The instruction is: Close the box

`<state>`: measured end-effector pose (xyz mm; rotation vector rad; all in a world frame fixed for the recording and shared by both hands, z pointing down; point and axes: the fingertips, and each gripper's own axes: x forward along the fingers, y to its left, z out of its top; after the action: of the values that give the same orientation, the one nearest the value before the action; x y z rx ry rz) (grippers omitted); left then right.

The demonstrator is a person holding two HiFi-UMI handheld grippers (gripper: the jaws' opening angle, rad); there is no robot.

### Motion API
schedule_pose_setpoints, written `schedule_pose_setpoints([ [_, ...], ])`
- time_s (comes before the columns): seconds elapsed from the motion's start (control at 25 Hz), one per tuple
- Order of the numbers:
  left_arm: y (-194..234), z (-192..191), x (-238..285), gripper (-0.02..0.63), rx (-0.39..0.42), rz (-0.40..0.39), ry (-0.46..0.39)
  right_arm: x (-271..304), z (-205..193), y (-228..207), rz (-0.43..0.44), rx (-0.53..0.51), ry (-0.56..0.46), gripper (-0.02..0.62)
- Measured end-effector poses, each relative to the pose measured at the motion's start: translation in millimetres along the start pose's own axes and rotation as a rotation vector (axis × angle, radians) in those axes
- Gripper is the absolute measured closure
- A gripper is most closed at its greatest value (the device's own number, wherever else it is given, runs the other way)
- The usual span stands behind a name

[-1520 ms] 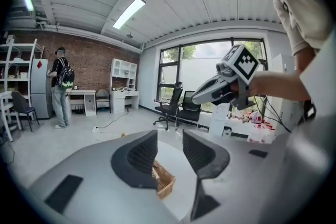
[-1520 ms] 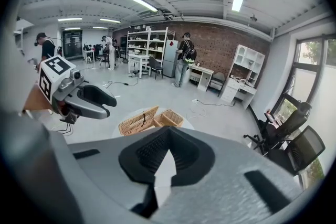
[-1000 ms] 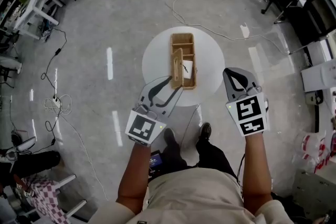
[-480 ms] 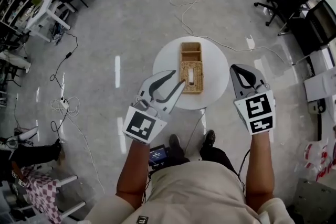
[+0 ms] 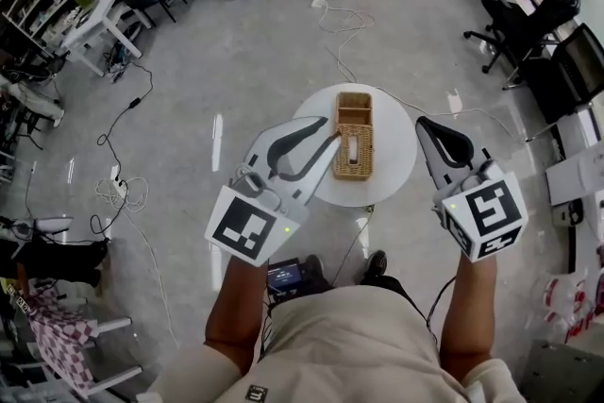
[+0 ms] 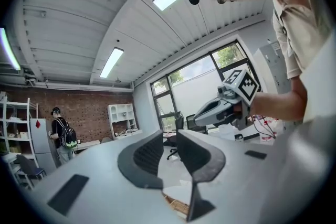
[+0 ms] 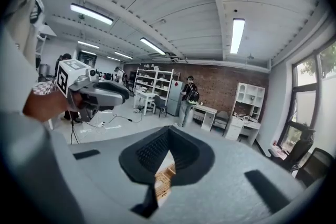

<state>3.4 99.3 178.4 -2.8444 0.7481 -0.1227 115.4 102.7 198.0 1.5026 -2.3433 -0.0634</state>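
Wicker box sat on the table; left hand-held gripper, empty, had just been narrowing; right hand-held gripper pinched shut.

Tan woven box, white table, grey floor

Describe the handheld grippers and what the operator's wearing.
Left gripper and right gripper: grey bodies, black ribbed jaws, white cubes with black square markers. Beige short-sleeved shirt. Left jaws have just been closing, nothing between them.
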Motion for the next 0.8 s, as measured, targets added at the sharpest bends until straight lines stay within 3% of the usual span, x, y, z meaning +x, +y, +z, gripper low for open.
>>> schedule_pose_setpoints([
  [0.24,1,25,-22,0.531,0.025,0.006,-0.028,-10,21,17,0.015,-0.006,-0.015,0.606],
  [0.8,1,27,-46,0.531,0.036,0.002,-0.040,-15,31,37,-0.011,-0.035,-0.014,0.606],
])
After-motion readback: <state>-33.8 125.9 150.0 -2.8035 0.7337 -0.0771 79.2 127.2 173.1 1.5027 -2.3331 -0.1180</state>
